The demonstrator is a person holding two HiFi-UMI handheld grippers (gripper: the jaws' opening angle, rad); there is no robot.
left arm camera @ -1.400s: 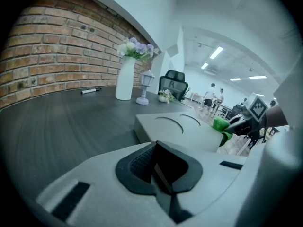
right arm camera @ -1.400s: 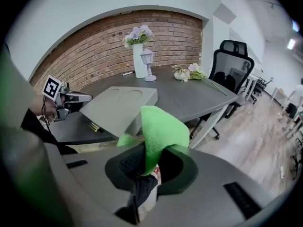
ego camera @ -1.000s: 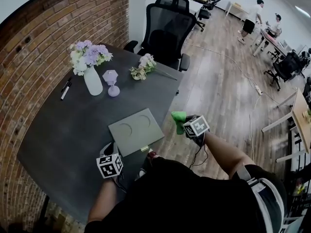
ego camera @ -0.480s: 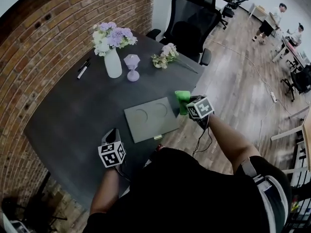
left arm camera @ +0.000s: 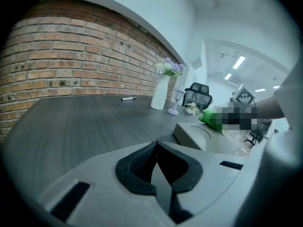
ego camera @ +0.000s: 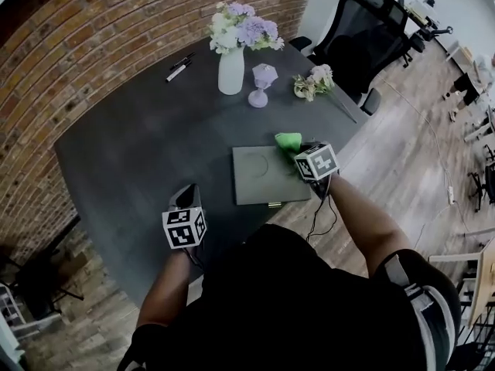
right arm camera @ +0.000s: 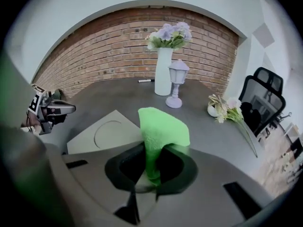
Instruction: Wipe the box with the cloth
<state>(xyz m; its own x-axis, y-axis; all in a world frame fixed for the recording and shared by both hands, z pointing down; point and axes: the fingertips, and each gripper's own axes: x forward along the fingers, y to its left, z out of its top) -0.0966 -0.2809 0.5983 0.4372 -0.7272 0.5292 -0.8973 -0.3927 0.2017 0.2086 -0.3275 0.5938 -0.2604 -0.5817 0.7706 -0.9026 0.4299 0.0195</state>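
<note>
Table [ego camera: 131, 149] dark, against brick wall [ego camera: 93, 45]; right claw [right arm camera: 150, 171] clamps cloth [right arm camera: 163, 126] at box [ego camera: 263, 180] corner; left claw [left arm camera: 156, 169] together

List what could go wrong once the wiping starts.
1. The flat grey box lies by the near edge of the dark table. The left gripper, jaws shut, is not touching it, so a stroke might slide it off.
2. The right gripper pinches the green cloth only by its lower end, so dragging may pull it free.
</note>
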